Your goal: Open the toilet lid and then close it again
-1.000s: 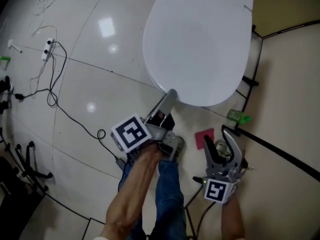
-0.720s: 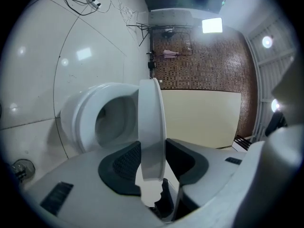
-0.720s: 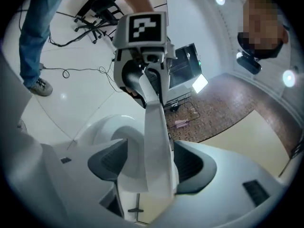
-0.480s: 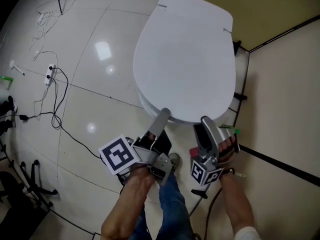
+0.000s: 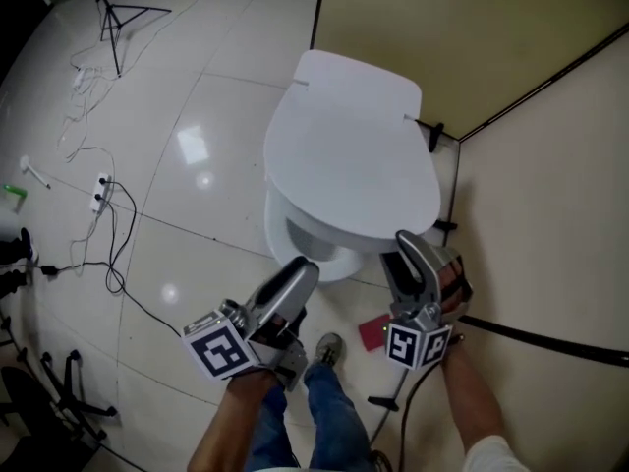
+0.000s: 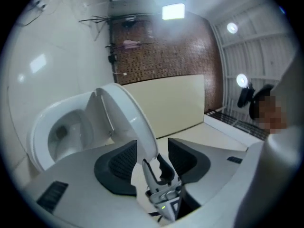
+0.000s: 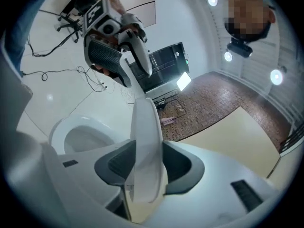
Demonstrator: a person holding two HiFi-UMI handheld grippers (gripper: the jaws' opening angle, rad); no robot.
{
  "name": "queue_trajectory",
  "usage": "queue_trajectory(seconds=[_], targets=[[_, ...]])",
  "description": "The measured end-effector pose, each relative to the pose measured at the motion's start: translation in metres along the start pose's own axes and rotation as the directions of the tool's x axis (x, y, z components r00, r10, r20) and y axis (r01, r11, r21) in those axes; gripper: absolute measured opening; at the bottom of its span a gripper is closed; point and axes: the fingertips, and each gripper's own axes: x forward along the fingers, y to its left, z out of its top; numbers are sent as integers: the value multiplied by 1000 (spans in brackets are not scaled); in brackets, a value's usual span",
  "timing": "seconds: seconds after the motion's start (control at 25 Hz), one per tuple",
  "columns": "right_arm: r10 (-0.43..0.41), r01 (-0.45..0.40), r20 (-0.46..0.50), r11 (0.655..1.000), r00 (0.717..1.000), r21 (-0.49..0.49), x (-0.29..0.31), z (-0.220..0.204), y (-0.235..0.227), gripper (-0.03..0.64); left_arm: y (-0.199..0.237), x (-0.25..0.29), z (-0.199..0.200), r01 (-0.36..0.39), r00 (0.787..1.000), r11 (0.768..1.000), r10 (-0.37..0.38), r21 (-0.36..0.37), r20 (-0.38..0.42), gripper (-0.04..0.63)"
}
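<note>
So the white oval plastic toilet lid (image 5: 349, 165) is sitting half-raised over the white ceramic bowl (image 5: 300, 242). The right gripper (image 5: 408, 249) fingers (image 7: 114, 167) have just been closing and are clamping the lid's front rim. The left gripper (image 5: 295, 275) fingers (image 6: 118, 163) have just been opening and are hanging loose around that rim.

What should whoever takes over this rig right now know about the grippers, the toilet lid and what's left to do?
Right gripper: jaws have just been closing and now clamp the front edge of the toilet lid.
Left gripper: jaws have just been opening; the lid's edge stands between them with a gap at one pad, so no grip.
Lid: partly raised, tilted over the bowl, not yet upright.
Done: lifting is under way.
Left: raise the lid fully, then lower it shut.
</note>
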Motion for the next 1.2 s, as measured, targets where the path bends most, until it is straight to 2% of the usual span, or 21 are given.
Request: queue_trajectory(seconds=[0.04, 0.12, 0.24, 0.32, 0.48, 0.64, 0.72, 0.88, 1.08, 1.2], targets=[[16, -16, -1, 1000, 1000, 27, 5, -2, -14, 176, -10, 1, 4, 9, 1000, 997, -7, 80, -31, 198], [40, -39, -7, 995, 999, 90, 19, -9, -45, 176, -25, 3, 12, 20, 996, 971, 3, 238, -95, 197], [60, -57, -12, 982, 998, 178, 43, -20, -99, 172, -46, 5, 24, 54, 983, 916, 20, 397, -180, 196], [73, -69, -8, 970, 997, 231, 63, -30, -134, 171, -58, 6, 31, 79, 973, 871, 38, 485, -228, 197], [97, -94, 9, 935, 995, 343, 105, -53, -211, 169, -80, 19, 40, 124, 953, 774, 82, 621, -293, 197], [99, -117, 62, 859, 993, 498, 151, -79, -276, 166, -81, 43, 44, 141, 946, 708, 111, 692, -306, 196], [98, -137, 102, 829, 990, 542, 173, -95, -303, 166, -77, 56, 40, 132, 948, 695, 121, 707, -295, 196], [100, -181, 164, 766, 981, 616, 232, -128, -347, 165, -72, 89, 42, 92, 956, 686, 142, 721, -257, 196], [75, -149, 134, 673, 988, 724, 296, -166, -378, 163, -77, 114, 33, 55, 964, 700, 150, 712, -221, 198], [82, -106, 68, 673, 994, 732, 320, -185, -384, 150, -80, 116, 30, 34, 965, 689, 166, 724, -204, 197]])
